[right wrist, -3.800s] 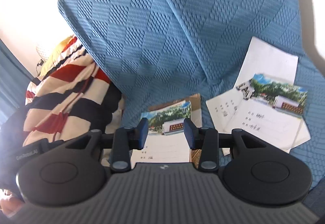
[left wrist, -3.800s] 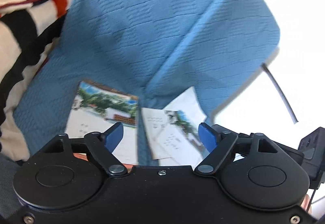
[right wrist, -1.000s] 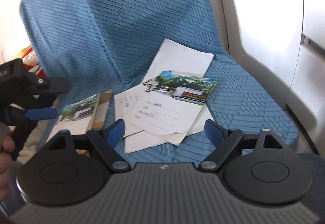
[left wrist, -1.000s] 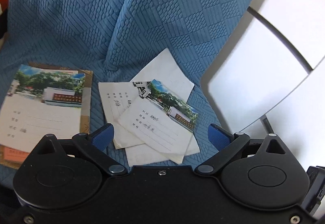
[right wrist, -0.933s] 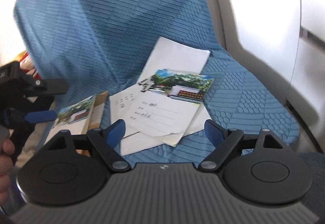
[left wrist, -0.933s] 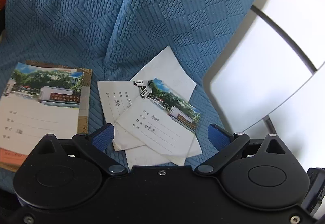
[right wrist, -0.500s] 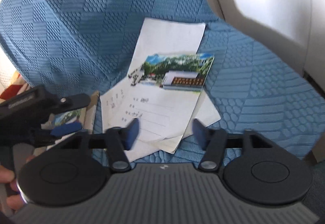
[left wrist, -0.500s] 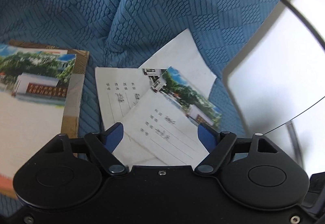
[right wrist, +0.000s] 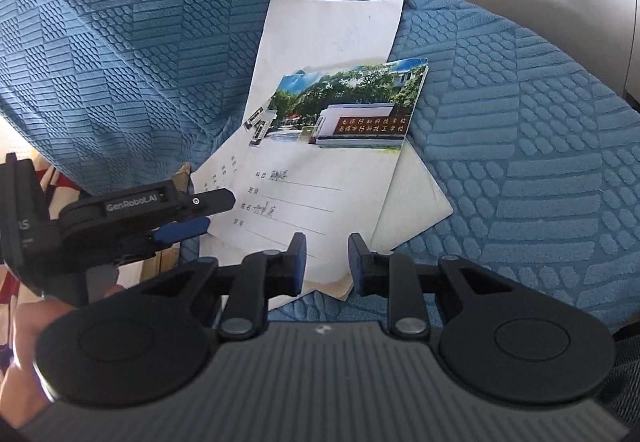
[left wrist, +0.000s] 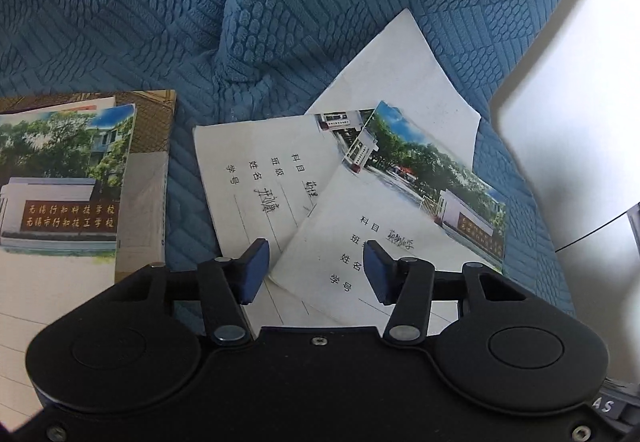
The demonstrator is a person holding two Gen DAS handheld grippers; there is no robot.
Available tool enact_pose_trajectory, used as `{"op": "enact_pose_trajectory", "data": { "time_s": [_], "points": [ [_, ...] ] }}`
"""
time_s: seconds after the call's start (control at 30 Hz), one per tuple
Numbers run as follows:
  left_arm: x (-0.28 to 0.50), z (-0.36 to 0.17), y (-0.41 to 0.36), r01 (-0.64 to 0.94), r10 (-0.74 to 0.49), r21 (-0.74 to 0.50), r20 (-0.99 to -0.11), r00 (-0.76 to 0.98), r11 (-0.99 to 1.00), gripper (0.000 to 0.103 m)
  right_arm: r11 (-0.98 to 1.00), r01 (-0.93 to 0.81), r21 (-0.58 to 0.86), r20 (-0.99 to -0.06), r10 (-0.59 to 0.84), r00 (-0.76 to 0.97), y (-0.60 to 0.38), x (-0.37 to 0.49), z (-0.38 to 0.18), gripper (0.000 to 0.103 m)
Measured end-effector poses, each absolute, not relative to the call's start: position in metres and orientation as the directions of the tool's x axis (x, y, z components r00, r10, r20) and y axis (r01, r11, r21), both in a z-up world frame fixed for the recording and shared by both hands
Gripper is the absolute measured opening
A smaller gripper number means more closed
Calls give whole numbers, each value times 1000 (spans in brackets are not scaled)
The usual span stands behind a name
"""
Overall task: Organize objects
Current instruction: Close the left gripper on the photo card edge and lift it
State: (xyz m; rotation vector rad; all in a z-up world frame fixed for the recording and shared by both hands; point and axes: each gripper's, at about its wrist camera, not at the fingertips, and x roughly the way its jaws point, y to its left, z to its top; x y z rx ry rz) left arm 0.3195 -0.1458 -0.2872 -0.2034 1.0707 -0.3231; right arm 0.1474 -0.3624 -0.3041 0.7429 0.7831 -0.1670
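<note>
Three loose booklets lie overlapped on the blue seat cushion. The top booklet has a photo cover and handwriting, the second booklet lies under it, and a plain white one is at the back. A tidy stack of booklets sits to the left. My left gripper hovers over the top booklet's near edge, jaws closing, with the pads clear of the paper. My right gripper is over the top booklet's near corner, jaws closing to a narrow gap and gripping nothing. The left gripper shows at the pile's left.
A pale wall panel borders the seat on the right, and a thin dark cable runs across it. A person's hand holds the left gripper. Red-striped fabric lies beyond the seat's left edge. The backrest rises behind the pile.
Both grippers have sunk toward the loose pile, which now looks larger. Both pairs of jaws have narrowed from wide open. The left gripper has come up beside the pile in the right wrist view.
</note>
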Motion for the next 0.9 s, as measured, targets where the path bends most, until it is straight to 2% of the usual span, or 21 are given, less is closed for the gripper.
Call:
{"op": "enact_pose_trajectory", "data": {
  "time_s": [0.07, 0.23, 0.37, 0.47, 0.57, 0.67, 0.7, 0.9],
  "points": [
    [320, -287, -150, 176, -344, -296, -830, 439, 939, 44, 747, 401, 530, -701, 120, 703, -360, 149, -306, 25],
    [324, -288, -150, 184, -359, -309, -828, 430, 933, 41, 736, 398, 547, -693, 131, 709, -362, 151, -308, 25],
    [330, -289, -133, 170, -461, -429, -806, 372, 887, 38, 677, 418, 606, -674, 158, 722, -368, 148, -312, 23],
    [332, -289, -115, 136, -581, -572, -742, 335, 809, 36, 647, 431, 629, -665, 161, 729, -371, 146, -313, 23],
    [332, -291, -100, 104, -711, -721, -631, 310, 685, 33, 635, 437, 637, -662, 161, 732, -373, 146, -314, 23],
    [333, -297, -93, 50, -794, -819, -537, 285, 572, 18, 622, 440, 648, -657, 165, 736, -373, 146, -316, 23],
    [333, -298, -93, 30, -795, -824, -535, 287, 565, 12, 619, 440, 651, -655, 166, 737, -373, 146, -317, 23],
    [335, -312, -94, -59, -750, -796, -590, 299, 602, 5, 602, 439, 668, -644, 171, 746, -375, 145, -319, 26]
  ]
}}
